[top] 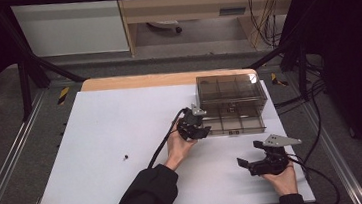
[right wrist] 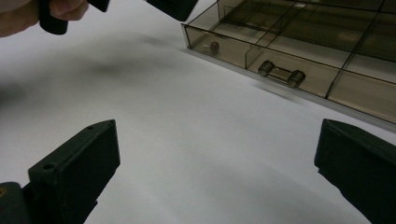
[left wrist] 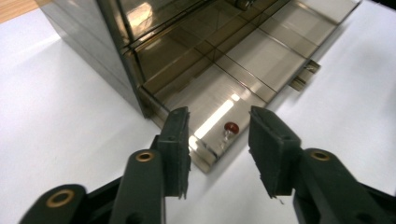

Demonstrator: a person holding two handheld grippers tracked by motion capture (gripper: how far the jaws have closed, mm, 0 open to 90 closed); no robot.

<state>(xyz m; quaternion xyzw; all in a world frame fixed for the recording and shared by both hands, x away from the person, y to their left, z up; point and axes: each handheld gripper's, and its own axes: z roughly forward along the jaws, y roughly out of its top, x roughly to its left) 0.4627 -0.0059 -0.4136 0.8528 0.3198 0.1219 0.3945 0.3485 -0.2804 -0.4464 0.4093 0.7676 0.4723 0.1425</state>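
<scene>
A smoky clear drawer cabinet (top: 228, 91) stands at the back right of the white table (top: 120, 123), with its lowest drawer (top: 234, 124) pulled out toward me. A small red-headed pin (left wrist: 230, 127) lies in the drawer's near corner compartment (right wrist: 214, 45). My left gripper (top: 199, 130) hovers just over that corner of the drawer, open (left wrist: 219, 116), with the pin below the gap and nothing between the pads. My right gripper (top: 250, 154) stands wide open (right wrist: 217, 135) over bare table in front of the drawer, holding nothing.
A tiny dark piece (top: 125, 157) lies alone on the white sheet at centre left. The drawer's metal handle (right wrist: 281, 73) juts from its front edge. Black frame posts (top: 26, 76) and cables (top: 316, 119) flank the table.
</scene>
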